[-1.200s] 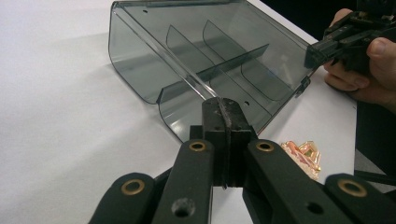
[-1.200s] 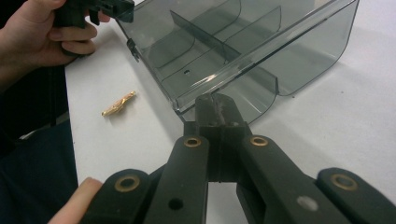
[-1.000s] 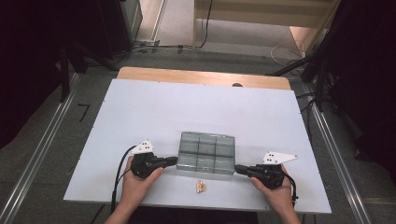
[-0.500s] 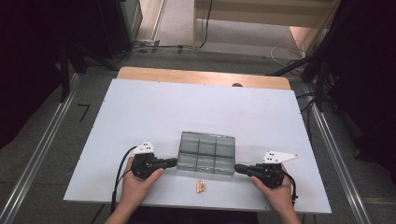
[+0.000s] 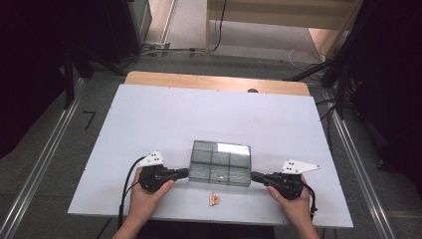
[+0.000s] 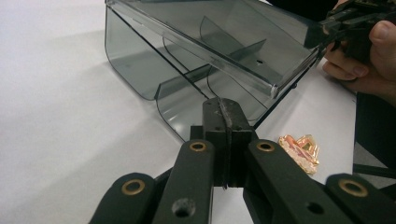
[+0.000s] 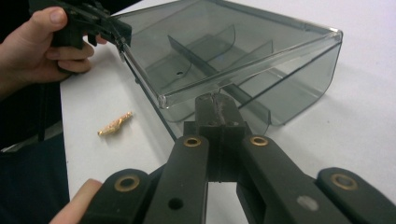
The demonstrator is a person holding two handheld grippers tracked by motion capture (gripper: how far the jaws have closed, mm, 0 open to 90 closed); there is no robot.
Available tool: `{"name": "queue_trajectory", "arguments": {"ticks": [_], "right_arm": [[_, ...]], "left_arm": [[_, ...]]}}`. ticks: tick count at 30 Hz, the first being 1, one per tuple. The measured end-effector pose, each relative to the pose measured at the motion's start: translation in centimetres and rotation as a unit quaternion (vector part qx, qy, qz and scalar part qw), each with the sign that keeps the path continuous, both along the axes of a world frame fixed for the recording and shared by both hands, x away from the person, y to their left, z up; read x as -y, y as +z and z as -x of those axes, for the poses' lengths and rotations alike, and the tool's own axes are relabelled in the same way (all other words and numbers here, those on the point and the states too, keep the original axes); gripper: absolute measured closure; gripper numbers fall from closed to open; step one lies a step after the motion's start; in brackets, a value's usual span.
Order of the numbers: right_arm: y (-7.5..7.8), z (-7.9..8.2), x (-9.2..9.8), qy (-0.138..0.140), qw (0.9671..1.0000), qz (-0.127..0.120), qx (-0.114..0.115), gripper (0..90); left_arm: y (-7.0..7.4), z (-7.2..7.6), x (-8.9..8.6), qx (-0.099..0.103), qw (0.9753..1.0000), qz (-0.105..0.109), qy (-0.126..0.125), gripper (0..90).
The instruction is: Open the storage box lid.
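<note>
Both grippers, left [image 5: 185, 173] & right [image 5: 254, 176], clenched on opposite edges of smoky transparent plastic divider box [image 5: 220, 163], tilting it. Next: level it w/ matched hands, probably.

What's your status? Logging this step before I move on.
Left gripper and right gripper shut on opposite ends of smoky plastic box. Box tilted, near edge raised. Gold clip lies beside it, clear of both.

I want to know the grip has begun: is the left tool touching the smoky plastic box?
Touching. In the left gripper view the left tool has its jaws shut against the edge of the box; no gap shows between them.
</note>
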State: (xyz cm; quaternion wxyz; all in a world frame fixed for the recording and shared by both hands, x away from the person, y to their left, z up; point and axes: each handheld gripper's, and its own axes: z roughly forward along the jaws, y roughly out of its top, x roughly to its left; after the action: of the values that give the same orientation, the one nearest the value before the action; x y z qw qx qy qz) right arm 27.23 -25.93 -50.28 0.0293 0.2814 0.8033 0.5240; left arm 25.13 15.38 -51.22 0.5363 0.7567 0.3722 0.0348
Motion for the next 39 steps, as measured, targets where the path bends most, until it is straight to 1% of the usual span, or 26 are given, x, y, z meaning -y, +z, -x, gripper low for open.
{"name": "queue_trajectory", "arguments": {"ticks": [3,5,6,10,12,19,21,23,25,27,30,32,35,38,39], "right_arm": [[0.3,0.1,-0.3,0.002,1.0000,-0.004,0.005,88.5],[0.5,0.3,-0.5,0.001,0.9999,-0.004,0.010,88.5],[0.7,0.3,-0.6,0.000,0.9999,-0.004,0.013,88.5],[1.4,0.5,-0.7,-0.010,0.9997,-0.011,0.019,88.5],[1.8,0.6,-0.9,-0.013,0.9996,-0.013,0.023,88.5],[3.3,0.6,-1.7,-0.019,0.9991,-0.013,0.035,88.6],[3.7,0.6,-1.7,-0.021,0.9989,-0.016,0.038,88.5],[4.2,0.5,-1.8,-0.024,0.9987,-0.019,0.040,88.6],[4.7,0.3,-1.8,-0.025,0.9985,-0.021,0.043,88.5],[5.2,0.1,-1.9,-0.027,0.9983,-0.022,0.046,88.5],[5.8,-0.2,-2.0,-0.033,0.9981,-0.020,0.049,88.5],[6.1,-0.4,-2.1,-0.036,0.9980,-0.019,0.048,88.5],[6.6,-0.8,-2.2,-0.041,0.9978,-0.020,0.049,88.5],[7.0,-1.2,-2.3,-0.044,0.9977,-0.019,0.049,88.5],[7.2,-1.4,-2.3,-0.044,0.9978,-0.019,0.046,88.5]], "left_arm": [[0.3,0.0,0.0,0.012,0.9999,-0.001,-0.001,89.9],[0.7,-0.1,0.1,0.024,0.9997,0.002,-0.003,89.9],[0.9,-0.1,0.2,0.030,0.9995,0.006,-0.009,90.0],[1.6,-0.1,0.9,0.058,0.9981,0.001,-0.020,89.9],[2.0,-0.3,1.2,0.068,0.9974,-0.002,-0.024,89.9],[3.2,-0.7,1.0,0.095,0.9951,0.012,-0.025,89.5],[3.5,-0.7,0.8,0.098,0.9948,0.015,-0.022,88.2],[3.7,-0.8,0.5,0.094,0.9951,0.026,-0.019,80.5],[3.9,-0.9,0.2,0.091,0.9951,0.033,-0.019,75.8],[4.2,-1.0,0.0,0.094,0.9952,0.025,-0.012,68.8],[4.7,-1.5,0.1,0.095,0.9951,0.022,-0.009,55.5],[5.0,-2.1,0.4,0.098,0.9950,0.014,-0.006,45.7],[5.2,-3.4,0.8,0.098,0.9950,0.014,0.002,32.4],[5.2,-4.9,1.3,0.088,0.9959,0.018,0.010,16.8],[5.2,-5.5,1.6,0.080,0.9966,0.014,0.012,8.4]]}}
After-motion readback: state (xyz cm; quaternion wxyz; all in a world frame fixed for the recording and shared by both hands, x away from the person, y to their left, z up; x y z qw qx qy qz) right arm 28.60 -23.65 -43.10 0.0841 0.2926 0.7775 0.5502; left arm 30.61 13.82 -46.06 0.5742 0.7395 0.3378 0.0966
